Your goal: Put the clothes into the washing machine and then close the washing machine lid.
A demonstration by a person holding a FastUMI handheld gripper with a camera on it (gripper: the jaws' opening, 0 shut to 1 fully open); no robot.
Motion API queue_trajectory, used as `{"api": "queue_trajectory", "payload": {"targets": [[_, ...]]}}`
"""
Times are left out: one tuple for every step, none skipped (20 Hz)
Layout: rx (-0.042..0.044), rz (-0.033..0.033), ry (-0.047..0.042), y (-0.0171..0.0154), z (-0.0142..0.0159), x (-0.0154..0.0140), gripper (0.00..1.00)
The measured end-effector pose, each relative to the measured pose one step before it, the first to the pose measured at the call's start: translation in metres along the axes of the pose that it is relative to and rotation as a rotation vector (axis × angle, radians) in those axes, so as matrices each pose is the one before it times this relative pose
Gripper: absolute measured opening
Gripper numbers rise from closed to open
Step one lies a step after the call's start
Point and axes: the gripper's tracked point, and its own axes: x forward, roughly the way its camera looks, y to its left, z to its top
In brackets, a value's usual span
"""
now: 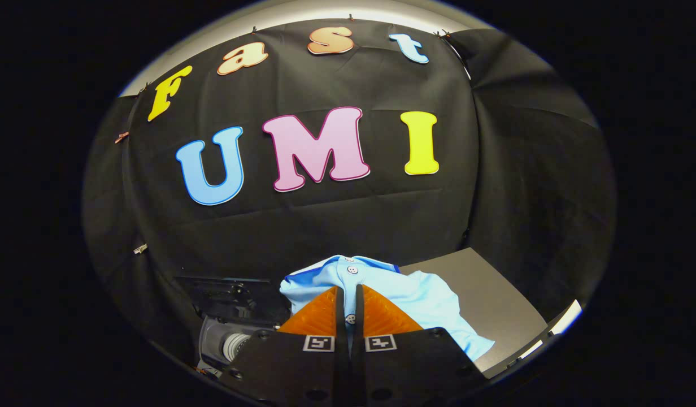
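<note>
Jaws: drawn close together on a fold of the light blue shirt (421, 299), with only a thin gap between the fingers of the gripper (348, 299); cloth and a white button show in that gap.
Shirt: bunched up around and just beyond the fingertips, collar with buttons uppermost past the tips.
Long axis: runs from the collar ahead of the jaws down to the right, trailing over the grey table (483, 294).
Washing machine (229, 333): left of the fingers, lower down, its pale drum partly visible beneath a dark lid.
</note>
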Motion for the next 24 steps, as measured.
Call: {"api": "queue_trajectory", "payload": {"targets": [[-0.00285, 0.01047, -0.00494, 0.01009, 0.00080, -0.00245, 0.05], [-0.00369, 0.01161, -0.00631, 0.01171, 0.00082, -0.00397, 0.05], [-0.00517, 0.01061, -0.00197, 0.01194, 0.00068, -0.00282, 0.05], [-0.00913, 0.01199, -0.00533, 0.01248, -0.00081, -0.00317, 0.05], [-0.00409, 0.00738, 0.00263, 0.01141, 0.00079, -0.00223, 0.05], [-0.00358, 0.01116, -0.00165, 0.01288, 0.00008, -0.00287, 0.05], [-0.00304, 0.01477, -0.00131, 0.01380, 0.00076, -0.00259, 0.05], [-0.01016, 0.01538, -0.00176, 0.01557, -0.00066, -0.00302, 0.05], [-0.00941, 0.00920, -0.00121, 0.01331, -0.00009, -0.00146, 0.05], [-0.00055, 0.01606, 0.00148, 0.01282, -0.00292, -0.00281, 0.05], [0.00006, 0.01557, -0.00649, 0.01419, 0.00016, -0.00176, 0.05], [0.00880, 0.01511, -0.00174, 0.01301, -0.00037, -0.00189, 0.05], [0.00924, 0.01812, -0.00339, 0.01430, -0.00072, -0.00126, 0.05], [0.00760, 0.01818, -0.00784, 0.01435, -0.00086, -0.00165, 0.05], [-0.00134, 0.01622, -0.00357, 0.01378, -0.00147, -0.00076, 0.05], [-0.00210, 0.00702, 0.00273, 0.01069, -0.00312, -0.00087, 0.05], [-0.00301, 0.01186, -0.00302, 0.01095, -0.00273, 0.00039, 0.05], [-0.00142, 0.01115, 0.00306, 0.01266, -0.00293, -0.00018, 0.05], [-0.00102, 0.00985, -0.00145, 0.01093, -0.00247, 0.00024, 0.05], [0.00133, 0.00376, 0.00598, 0.00845, -0.00582, 0.00139, 0.05], [0.00281, 0.00245, 0.00898, 0.00617, -0.00746, 0.00242, 0.05], [0.00486, 0.01069, 0.00336, 0.00939, -0.00620, 0.00380, 0.05], [0.00598, 0.00021, 0.00627, 0.00633, -0.00708, 0.00435, 0.05], [0.00452, -0.00001, 0.00788, 0.00399, -0.00906, 0.00431, 0.05]]}}
